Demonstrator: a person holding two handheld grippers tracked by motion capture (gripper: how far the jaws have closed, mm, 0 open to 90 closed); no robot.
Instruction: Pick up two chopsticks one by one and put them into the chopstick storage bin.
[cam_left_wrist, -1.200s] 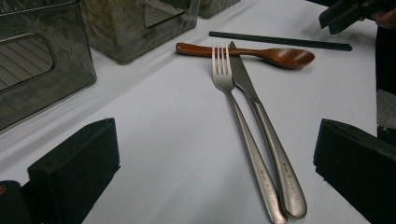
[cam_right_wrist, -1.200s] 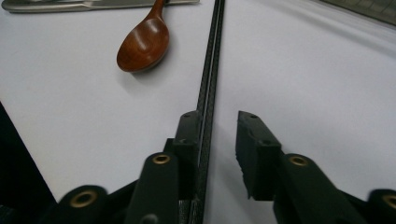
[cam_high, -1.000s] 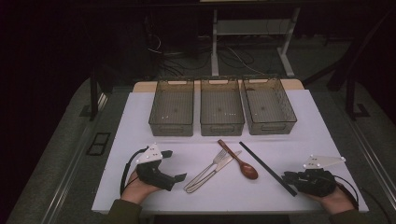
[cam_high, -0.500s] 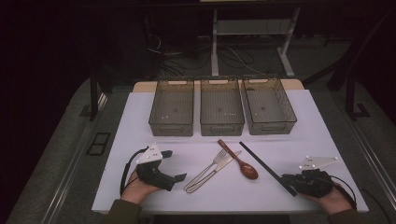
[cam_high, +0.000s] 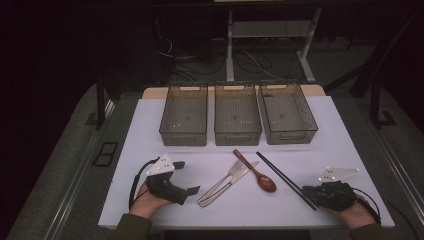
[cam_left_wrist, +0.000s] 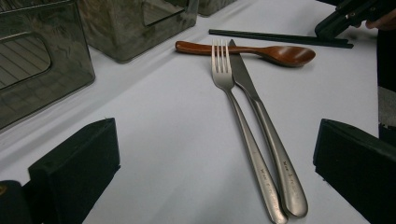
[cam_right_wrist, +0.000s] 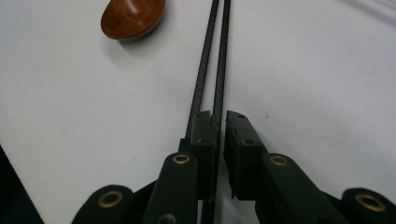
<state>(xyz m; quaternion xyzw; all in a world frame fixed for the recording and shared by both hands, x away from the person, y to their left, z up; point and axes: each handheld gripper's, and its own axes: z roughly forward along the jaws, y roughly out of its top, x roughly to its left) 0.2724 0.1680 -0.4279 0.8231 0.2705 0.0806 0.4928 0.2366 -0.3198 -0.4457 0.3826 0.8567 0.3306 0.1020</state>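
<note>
My right gripper (cam_right_wrist: 218, 122) pinches the chopsticks (cam_right_wrist: 211, 56) at their end beside the spoon (cam_right_wrist: 132, 17): light, stiff, slippery, likely to scissor.

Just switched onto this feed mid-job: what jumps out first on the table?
Three clear bins stand side by side at the far edge of the white table. In front of them lie a fork and knife side by side, a wooden spoon and black chopsticks. The right gripper has closed its jaws around the near end of the chopsticks, while the left gripper rests open, pointing at the fork.
</note>
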